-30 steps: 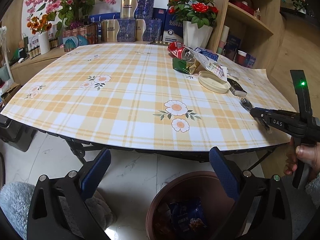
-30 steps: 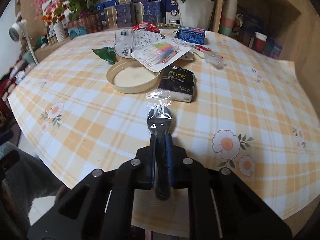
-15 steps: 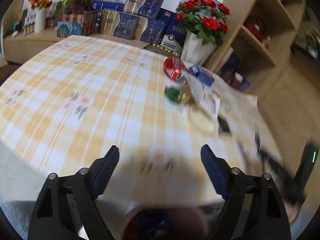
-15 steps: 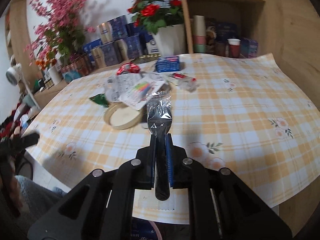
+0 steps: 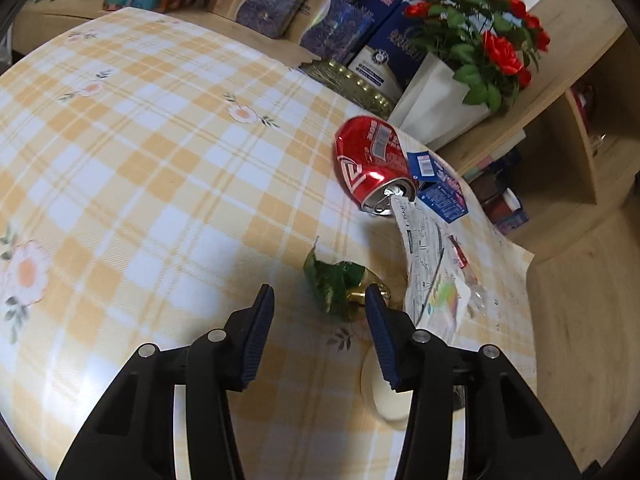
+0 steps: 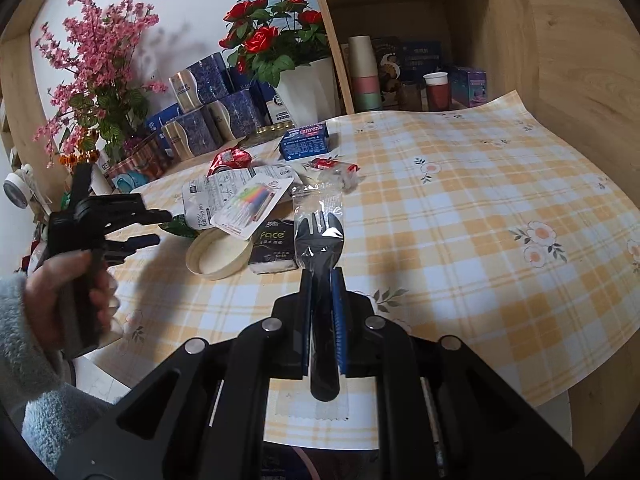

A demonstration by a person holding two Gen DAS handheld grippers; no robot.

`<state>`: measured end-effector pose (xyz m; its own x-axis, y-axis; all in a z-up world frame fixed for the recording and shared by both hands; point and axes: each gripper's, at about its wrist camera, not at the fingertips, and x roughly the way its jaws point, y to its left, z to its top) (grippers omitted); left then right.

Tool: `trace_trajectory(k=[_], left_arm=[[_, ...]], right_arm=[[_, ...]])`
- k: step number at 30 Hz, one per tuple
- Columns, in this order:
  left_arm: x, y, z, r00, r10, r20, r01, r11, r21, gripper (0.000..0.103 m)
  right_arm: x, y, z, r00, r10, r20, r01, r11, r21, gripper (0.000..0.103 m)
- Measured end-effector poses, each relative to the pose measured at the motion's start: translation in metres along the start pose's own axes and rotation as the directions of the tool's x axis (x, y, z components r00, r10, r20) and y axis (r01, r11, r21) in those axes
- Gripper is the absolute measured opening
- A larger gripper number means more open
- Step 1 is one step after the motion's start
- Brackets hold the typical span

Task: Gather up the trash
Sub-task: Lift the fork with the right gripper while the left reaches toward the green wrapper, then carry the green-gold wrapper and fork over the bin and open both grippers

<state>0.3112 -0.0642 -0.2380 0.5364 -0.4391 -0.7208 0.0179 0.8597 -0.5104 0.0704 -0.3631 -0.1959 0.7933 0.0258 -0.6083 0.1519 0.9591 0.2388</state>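
Trash lies in a heap on the table (image 5: 152, 184) ahead of my left claw (image 5: 320, 304), whose blue pads stand partly apart, having just been closing, with nothing pressed between them. Just past the tips, nearer my right pad (image 5: 380, 340), a crumpled green wrapper (image 5: 334, 280) lies on the checked cloth; I cannot tell whether the pad touches it. Beyond the wrapper a dented red can (image 5: 370, 162) lies on its side, its open mouth turned toward me. A printed plastic bag (image 5: 430, 272) runs from the can's mouth back along the right side of the claw, and a blue carton (image 5: 438, 194) sits just right of the can. Under my right finger shows the pale rim of a round lid (image 5: 376, 392). Farther off, behind the can, stands a white pot of red roses (image 5: 476, 48).

My right claw (image 6: 322, 280) is clamped on a black plastic fork (image 6: 320, 240) sealed in a clear sleeve, tines pointing away from me, held above the near edge of the table. Ahead and left of it lie the lid (image 6: 218, 252), a black tissue pack (image 6: 272, 248) just behind the fork, and the bag (image 6: 240, 196) over both. To the far left my other hand (image 6: 68, 292), in a fuzzy grey sleeve (image 6: 28, 356), grips the left claw (image 6: 160, 226) over the wrapper.
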Motion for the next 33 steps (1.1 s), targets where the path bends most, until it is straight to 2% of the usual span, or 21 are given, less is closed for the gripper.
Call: trace_trajectory(k=[2, 4, 6, 10, 14, 19, 23, 27, 30, 33], left_arm=[[0.011, -0.002, 0.001, 1.000, 0.021, -0.010, -0.021, 1.000, 0.003, 0.042], [0.019, 0.000, 0.001, 0.999, 0.039, -0.028, -0.039, 0.999, 0.004, 0.020], [0.015, 0.000, 0.001, 0.999, 0.046, -0.002, -0.046, 0.999, 0.026, 0.016], [-0.013, 0.000, 0.003, 0.997, 0.071, 0.029, -0.074, 0.989, 0.128, 0.014], [-0.057, 0.011, 0.005, 0.990, 0.115, 0.078, -0.130, 0.966, 0.222, 0.014], [-0.110, 0.027, -0.004, 0.989, 0.121, 0.089, -0.142, 0.950, 0.280, 0.014], [-0.152, 0.030, -0.027, 0.994, 0.083, 0.074, -0.103, 0.937, 0.335, 0.014], [-0.184, 0.028, -0.073, 1.000, 0.006, 0.029, -0.017, 0.920, 0.391, 0.014], [-0.194, 0.024, -0.113, 0.999, -0.042, -0.024, 0.048, 0.894, 0.446, 0.014], [-0.194, 0.017, -0.163, 0.994, -0.055, -0.091, 0.096, 0.837, 0.538, 0.014]], right_arm=[[0.000, -0.002, 0.001, 1.000, -0.005, -0.001, 0.005, 1.000, -0.003, 0.013], [0.001, -0.004, 0.002, 1.000, -0.004, -0.005, 0.004, 1.000, 0.007, 0.013], [0.001, -0.004, 0.002, 1.000, -0.005, -0.009, 0.006, 1.000, 0.010, 0.013], [-0.004, 0.003, 0.003, 1.000, 0.001, -0.002, -0.001, 1.000, -0.010, 0.013], [-0.009, 0.014, 0.002, 1.000, 0.026, -0.003, -0.026, 1.000, -0.011, 0.013], [-0.022, 0.035, 0.000, 0.998, 0.058, 0.003, -0.057, 0.998, -0.039, 0.013], [-0.038, 0.048, -0.008, 0.997, 0.080, -0.001, -0.080, 0.995, -0.063, 0.013], [-0.054, 0.055, -0.021, 0.995, 0.101, -0.015, -0.102, 0.992, -0.075, 0.013], [-0.069, 0.059, -0.037, 0.994, 0.104, -0.027, -0.106, 0.989, -0.104, 0.013], [-0.079, 0.060, -0.054, 0.993, 0.108, -0.046, -0.112, 0.988, -0.109, 0.013]])
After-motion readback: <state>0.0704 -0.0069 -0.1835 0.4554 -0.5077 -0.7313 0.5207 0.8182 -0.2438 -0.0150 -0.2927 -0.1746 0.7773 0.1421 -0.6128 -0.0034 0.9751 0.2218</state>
